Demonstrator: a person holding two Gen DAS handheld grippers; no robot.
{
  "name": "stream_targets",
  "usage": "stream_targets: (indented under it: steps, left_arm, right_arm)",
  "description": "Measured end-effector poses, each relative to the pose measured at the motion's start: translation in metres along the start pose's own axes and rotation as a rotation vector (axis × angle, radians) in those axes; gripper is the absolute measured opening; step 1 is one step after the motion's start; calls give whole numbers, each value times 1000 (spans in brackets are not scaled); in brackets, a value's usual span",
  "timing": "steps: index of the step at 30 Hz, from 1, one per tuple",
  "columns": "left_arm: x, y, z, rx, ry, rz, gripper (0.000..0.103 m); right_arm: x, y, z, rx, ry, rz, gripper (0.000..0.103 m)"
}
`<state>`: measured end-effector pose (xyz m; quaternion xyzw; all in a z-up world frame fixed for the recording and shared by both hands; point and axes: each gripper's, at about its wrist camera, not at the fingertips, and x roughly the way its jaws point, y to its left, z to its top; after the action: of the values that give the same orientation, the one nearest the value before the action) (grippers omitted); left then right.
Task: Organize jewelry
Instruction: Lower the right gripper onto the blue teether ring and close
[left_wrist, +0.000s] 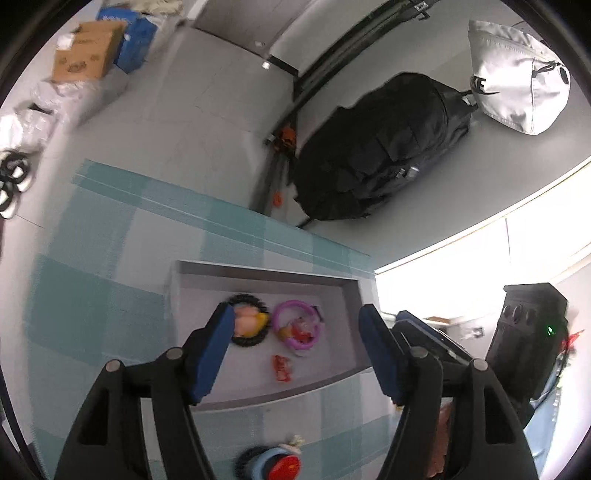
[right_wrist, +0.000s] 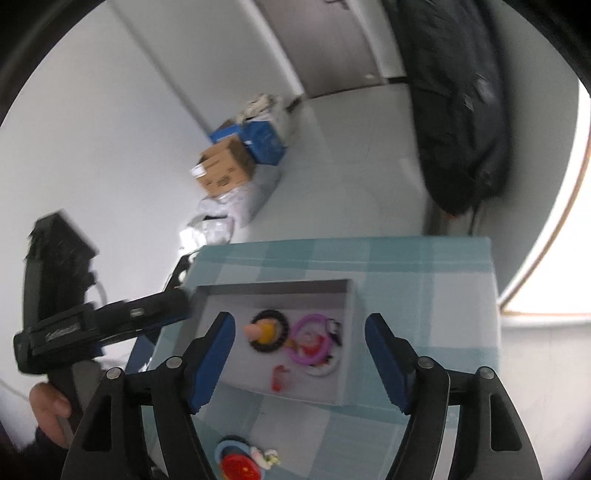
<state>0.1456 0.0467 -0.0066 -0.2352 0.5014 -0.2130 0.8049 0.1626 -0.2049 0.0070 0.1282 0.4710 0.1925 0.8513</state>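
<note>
A shallow grey tray (left_wrist: 207, 397) (right_wrist: 345, 391) lies on a teal checked cloth. In it are a black ring with a peach and yellow charm (left_wrist: 246, 325) (right_wrist: 267, 330), a purple ring with a red charm (left_wrist: 298, 325) (right_wrist: 309, 341) and a small red piece (left_wrist: 282, 368) (right_wrist: 277, 377). A blue and red piece (left_wrist: 275, 463) (right_wrist: 238, 461) lies on the cloth near the front. My left gripper (left_wrist: 297, 354) is open and empty above the tray. My right gripper (right_wrist: 300, 358) is open and empty above the tray too. The left gripper also shows in the right wrist view (right_wrist: 159, 302) at the tray's left edge.
The cloth-covered table (left_wrist: 110, 258) (right_wrist: 443, 266) ends just past the tray. On the floor beyond are a black bag (left_wrist: 380, 147), a white bag (left_wrist: 517, 74) and cardboard and blue boxes (left_wrist: 92, 48) (right_wrist: 236, 162). A black device (left_wrist: 528, 339) stands at the right.
</note>
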Motion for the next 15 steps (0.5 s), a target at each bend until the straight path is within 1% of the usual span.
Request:
stream_targets:
  steps: [3,6,9,13,15]
  left_arm:
    - [-9,12,-3,-37,-25,7,65]
    - [-11,20,-5,-68,-25,24,65]
    - [-16,16,-11,-54,-28,55,65]
    - [-24,5,-26,-25,-34,108,65]
    - [-26,-4,-31,-15,-43,114,65]
  right_arm:
    - [2,-11,0,62,11,2,72]
    - [-2,-13,0,78,3,13,72]
    - [-11,-7,-3,50,-21,24,72]
    - [-27,0,-17,5,-34,26,72]
    - [-32,3,-21,-4,-34,36,72]
